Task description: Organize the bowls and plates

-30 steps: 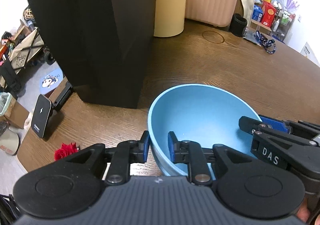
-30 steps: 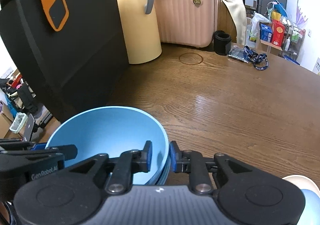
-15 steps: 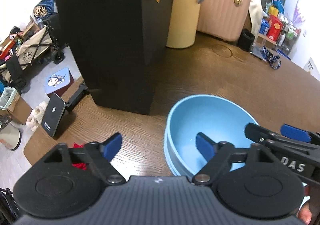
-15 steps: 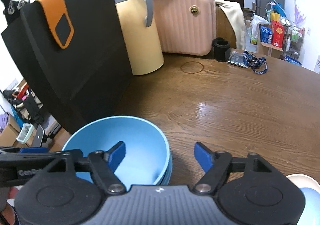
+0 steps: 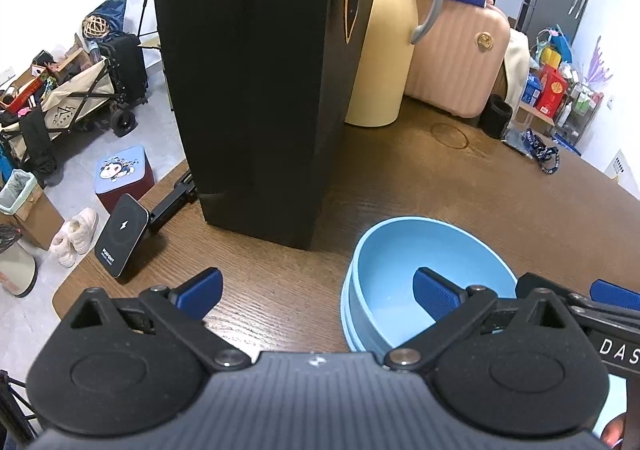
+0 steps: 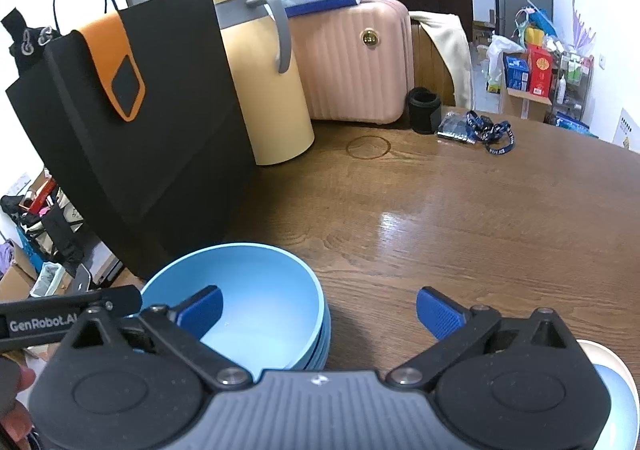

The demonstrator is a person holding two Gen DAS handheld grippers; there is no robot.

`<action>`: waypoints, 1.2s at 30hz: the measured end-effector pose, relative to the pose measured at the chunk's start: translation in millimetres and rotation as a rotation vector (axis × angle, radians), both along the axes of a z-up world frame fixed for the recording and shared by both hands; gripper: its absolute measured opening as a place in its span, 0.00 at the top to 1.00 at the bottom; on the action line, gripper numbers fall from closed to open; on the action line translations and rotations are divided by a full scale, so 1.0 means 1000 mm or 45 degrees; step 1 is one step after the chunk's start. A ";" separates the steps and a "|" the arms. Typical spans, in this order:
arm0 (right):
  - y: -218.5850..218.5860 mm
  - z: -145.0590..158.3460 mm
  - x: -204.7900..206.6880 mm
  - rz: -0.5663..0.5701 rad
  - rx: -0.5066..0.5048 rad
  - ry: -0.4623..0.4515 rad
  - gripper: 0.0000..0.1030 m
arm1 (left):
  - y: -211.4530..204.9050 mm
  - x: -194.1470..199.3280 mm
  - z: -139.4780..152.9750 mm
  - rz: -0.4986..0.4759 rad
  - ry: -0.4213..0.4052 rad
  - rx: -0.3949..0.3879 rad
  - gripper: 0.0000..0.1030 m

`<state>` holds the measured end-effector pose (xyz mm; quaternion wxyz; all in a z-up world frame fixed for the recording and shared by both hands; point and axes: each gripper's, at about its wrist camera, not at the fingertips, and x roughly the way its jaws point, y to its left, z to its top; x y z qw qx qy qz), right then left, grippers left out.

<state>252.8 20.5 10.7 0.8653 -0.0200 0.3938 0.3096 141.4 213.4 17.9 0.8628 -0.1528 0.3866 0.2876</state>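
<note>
Item: stack of light-blue round plastic bowls, nested, standing upright on the brown wood-grain surface, just beside the base of the tall black paper bag with orange flap.

Left tongs: black arms, blue pads, jaws spread wide, having just been opening; the near rim of the bowl stack lies between the pads, which do not press on it. One pad hangs above the bowl's interior, the other over bare surface.

Right tongs: same build, jaws likewise spread wide after just opening; the bowl's right rim sits between the pads, untouched. One pad hangs over the bowl's interior, the other over bare wood.

Also on surface: cream cylindrical jug with grey handle, pink ribbed hard-shell case, small black cylindrical sleeve, blue lanyard, black rectangular power bank near the edge.

Lower right corner of right view: part of a pale round dish; kind unclear.
</note>
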 end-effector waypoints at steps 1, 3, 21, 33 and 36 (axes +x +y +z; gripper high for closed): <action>-0.001 0.001 -0.002 -0.004 -0.001 -0.004 0.00 | 0.000 -0.001 0.001 -0.006 -0.010 0.001 0.00; -0.003 0.002 -0.005 -0.014 -0.001 -0.011 0.00 | -0.002 -0.003 0.003 -0.016 -0.028 0.004 0.00; -0.042 0.014 -0.032 -0.084 -0.054 -0.036 0.00 | -0.012 -0.033 0.012 0.010 -0.133 -0.062 0.00; -0.059 0.016 -0.078 -0.048 -0.074 0.029 0.00 | -0.038 -0.086 0.016 0.065 -0.105 -0.061 0.00; -0.059 0.015 -0.089 -0.052 -0.075 0.044 0.00 | -0.042 -0.098 0.017 0.063 -0.098 -0.053 0.00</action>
